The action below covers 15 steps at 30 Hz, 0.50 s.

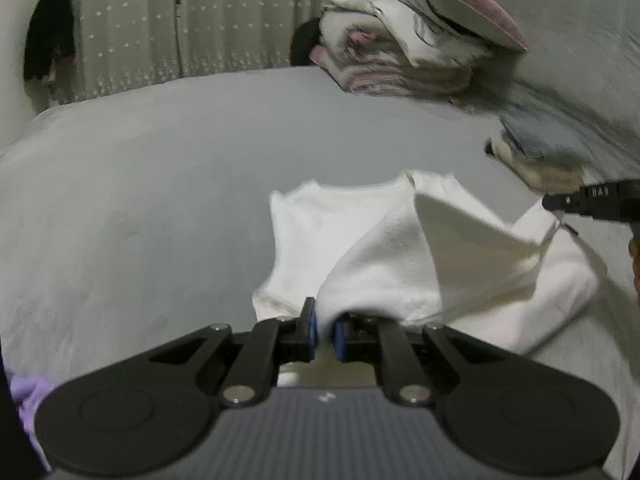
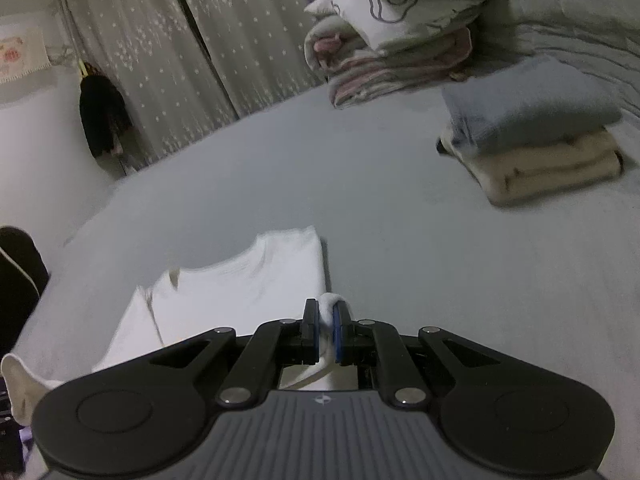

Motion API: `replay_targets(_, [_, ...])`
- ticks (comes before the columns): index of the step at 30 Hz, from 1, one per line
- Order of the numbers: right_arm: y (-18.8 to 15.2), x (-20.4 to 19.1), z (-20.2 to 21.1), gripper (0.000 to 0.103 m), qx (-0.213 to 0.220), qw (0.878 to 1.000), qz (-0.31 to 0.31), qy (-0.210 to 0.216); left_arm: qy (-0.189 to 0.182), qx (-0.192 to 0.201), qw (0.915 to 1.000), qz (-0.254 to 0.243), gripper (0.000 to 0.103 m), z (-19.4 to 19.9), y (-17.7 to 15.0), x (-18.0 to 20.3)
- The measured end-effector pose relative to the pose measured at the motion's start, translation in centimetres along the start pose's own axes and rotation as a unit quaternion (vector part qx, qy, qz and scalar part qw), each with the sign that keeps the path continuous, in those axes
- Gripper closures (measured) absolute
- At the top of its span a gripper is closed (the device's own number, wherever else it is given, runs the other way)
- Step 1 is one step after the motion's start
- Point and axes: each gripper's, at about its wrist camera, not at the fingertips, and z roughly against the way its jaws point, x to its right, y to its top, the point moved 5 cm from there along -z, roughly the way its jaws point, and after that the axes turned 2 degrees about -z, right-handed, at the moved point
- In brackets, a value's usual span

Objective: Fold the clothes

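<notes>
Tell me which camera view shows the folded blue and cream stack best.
The right wrist view: the folded pale blue garment lies squarely on the folded cream garment, both whole and unobstructed on the grey bed sheet. The left wrist view catches only a blurred corner of them at its right edge.

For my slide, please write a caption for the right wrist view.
Right gripper pinches the white garment's edge on the grey bed.

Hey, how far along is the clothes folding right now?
Done: a blue folded piece sits on a cream one on the bed. In hand: the white shirt, pinched by the left gripper and right gripper, is partly folded. Left: finishing it and stacking it.
</notes>
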Motion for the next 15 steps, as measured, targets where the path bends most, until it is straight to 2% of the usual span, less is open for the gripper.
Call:
replay_targets(4, [3.0,-0.5,-3.8,0.094,-0.001,1.0,0.002,0.0,0.003,-0.018,0.9969,0.077,0.095,-2.6,2.5,-2.3])
replay_targets(7, [4.3,-0.8,-7.5,0.094,-0.014,1.0,0.009,-0.007,0.0,-0.033,0.99,0.137,0.095,-6.2,3.4,-5.0])
replay_targets(10, [5.0,-0.6,-11.0,0.094,-0.026,0.999,0.011,-0.015,0.013,-0.054,0.9858,0.158,0.095,-9.7,3.2,-6.5])
replay_targets(14, [5.6,-0.2,-14.0,0.094,-0.03,0.999,0.006,-0.026,0.008,-0.049,0.9778,0.204,0.094,-12.5,4.0,-8.6])
replay_targets(15, [5.6,0.1,-14.4,0.094,-0.033,0.999,0.002,-0.027,0.002,-0.047,0.9739,0.222,0.087,-13.1,4.0,-9.3])
